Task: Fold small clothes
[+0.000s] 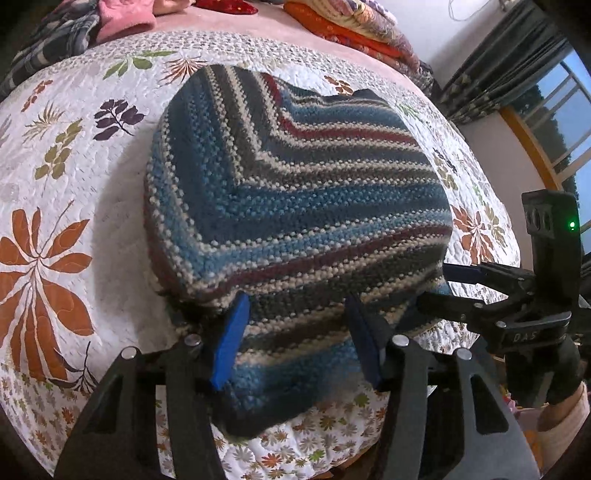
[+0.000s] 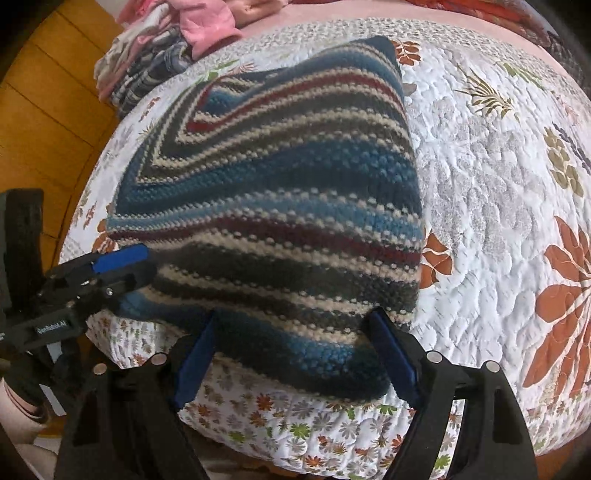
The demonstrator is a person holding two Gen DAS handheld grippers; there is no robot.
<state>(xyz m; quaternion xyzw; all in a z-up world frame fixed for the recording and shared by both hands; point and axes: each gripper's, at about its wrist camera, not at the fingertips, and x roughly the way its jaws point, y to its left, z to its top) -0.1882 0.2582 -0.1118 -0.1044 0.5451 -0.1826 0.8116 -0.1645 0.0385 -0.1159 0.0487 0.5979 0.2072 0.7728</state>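
A knitted garment (image 1: 288, 192) with blue, grey, cream and dark red stripes lies folded on the floral quilt (image 1: 55, 206), its near edge at the bed's front edge. My left gripper (image 1: 297, 343) is open, its blue pads standing either side of the garment's near left corner without pinching it. In the right wrist view the same garment (image 2: 280, 206) fills the middle, and my right gripper (image 2: 295, 358) is open with the near right corner between its pads. Each gripper shows in the other's view: the right gripper (image 1: 447, 291), the left gripper (image 2: 136, 266).
A pile of pink and plaid clothes (image 2: 166, 44) sits at the far side of the bed. Folded orange and patterned blankets (image 1: 351, 26) lie at the back right. A window and curtain (image 1: 517, 66) are to the right; wooden floor (image 2: 44, 92) is left of the bed.
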